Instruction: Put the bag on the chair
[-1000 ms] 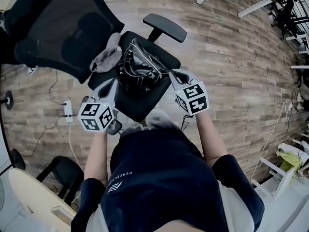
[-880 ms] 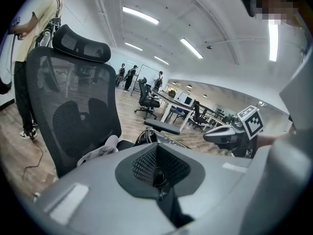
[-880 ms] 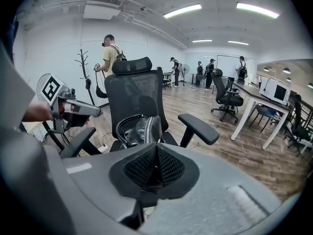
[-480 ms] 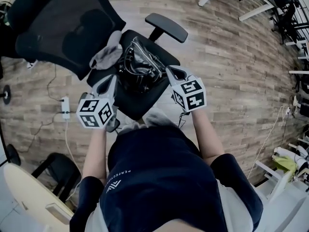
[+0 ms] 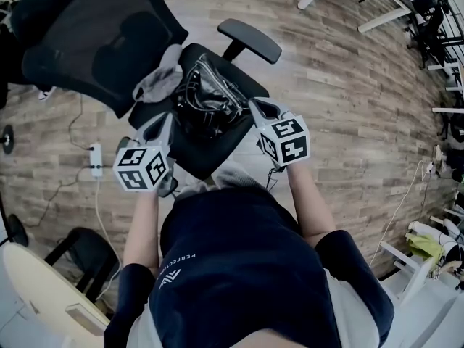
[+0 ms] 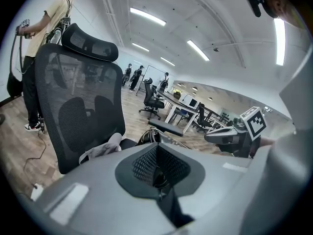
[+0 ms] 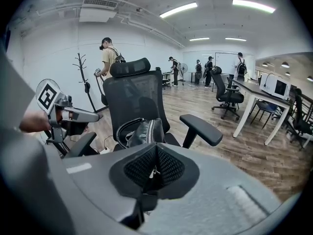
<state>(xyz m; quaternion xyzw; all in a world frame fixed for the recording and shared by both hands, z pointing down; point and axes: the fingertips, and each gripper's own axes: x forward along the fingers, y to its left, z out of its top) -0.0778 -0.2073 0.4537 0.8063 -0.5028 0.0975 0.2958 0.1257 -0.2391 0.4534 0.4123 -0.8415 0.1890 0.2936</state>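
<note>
Bag, glossy black leather, looped handles, on chair; left tongs, right tongs pressed together.

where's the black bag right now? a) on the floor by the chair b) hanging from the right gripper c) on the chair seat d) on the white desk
c: the black bag sits on the seat of the chair beside a grey cloth; the right gripper is shut and empty.

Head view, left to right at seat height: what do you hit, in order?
power strip → left gripper → bag → right gripper
</note>
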